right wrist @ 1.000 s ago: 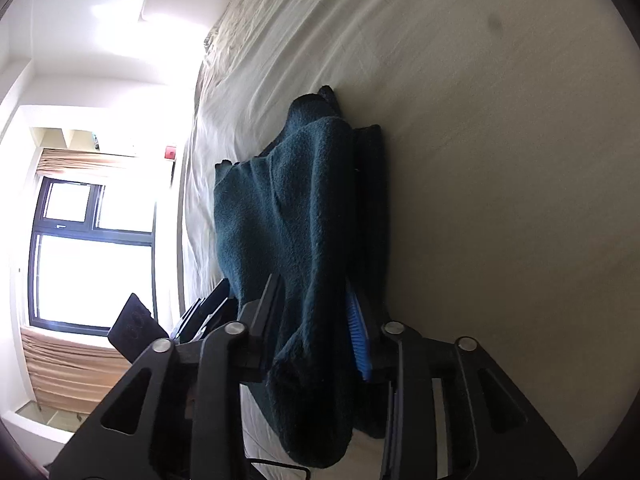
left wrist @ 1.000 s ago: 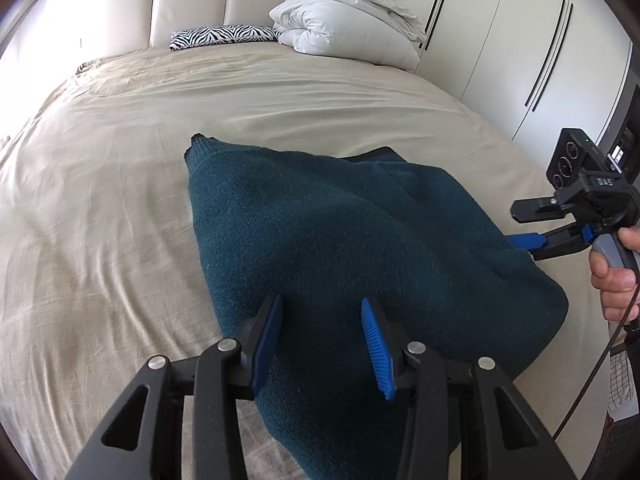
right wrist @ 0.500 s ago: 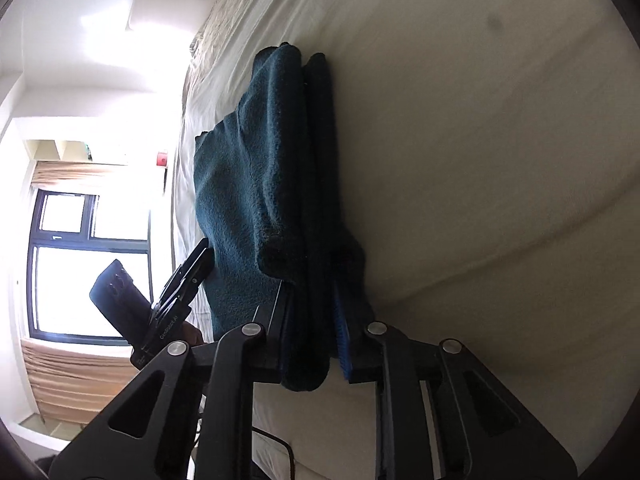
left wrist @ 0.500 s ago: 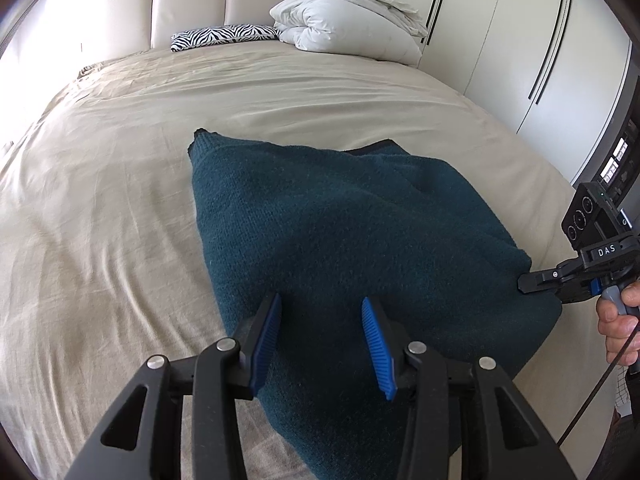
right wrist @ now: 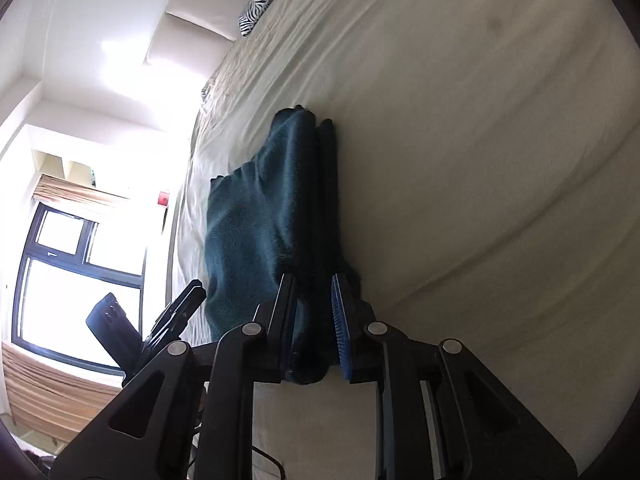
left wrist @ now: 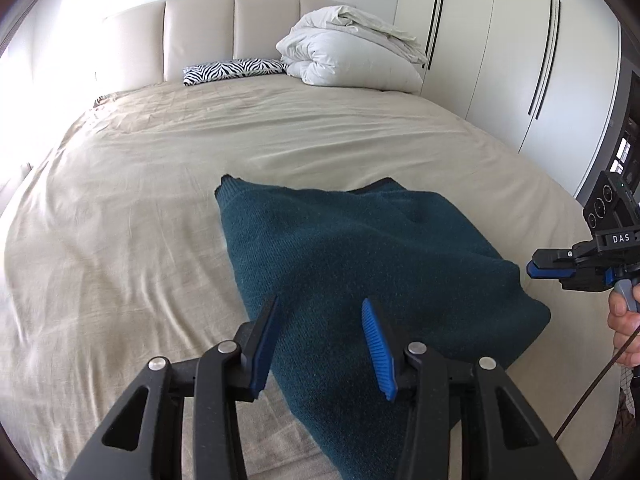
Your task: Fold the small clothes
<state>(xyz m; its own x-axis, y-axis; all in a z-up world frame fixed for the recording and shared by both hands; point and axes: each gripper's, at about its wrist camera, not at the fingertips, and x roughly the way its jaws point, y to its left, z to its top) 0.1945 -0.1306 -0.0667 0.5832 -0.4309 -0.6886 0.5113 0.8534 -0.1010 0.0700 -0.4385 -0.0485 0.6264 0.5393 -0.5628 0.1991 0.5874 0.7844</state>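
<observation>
Your left gripper (left wrist: 320, 304) hovers with its fingers moderately spread and empty over the near part of the folded teal sweater (left wrist: 360, 248). Your right gripper (right wrist: 314, 280) has its fingers drawn narrow on the sweater's right edge. The sweater lies mid-bed on the beige sheet (left wrist: 120, 240); beyond are a zebra pillow (left wrist: 232, 70) and a white duvet (left wrist: 348, 52).

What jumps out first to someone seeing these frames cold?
The dark teal sweater, folded and lying mid-bed on the beige sheet. Next, the right tool, shut on the sweater's near edge, and the left tool, open above the sweater. At the headboard, a white duvet sits bundled beside a zebra-print pillow.
</observation>
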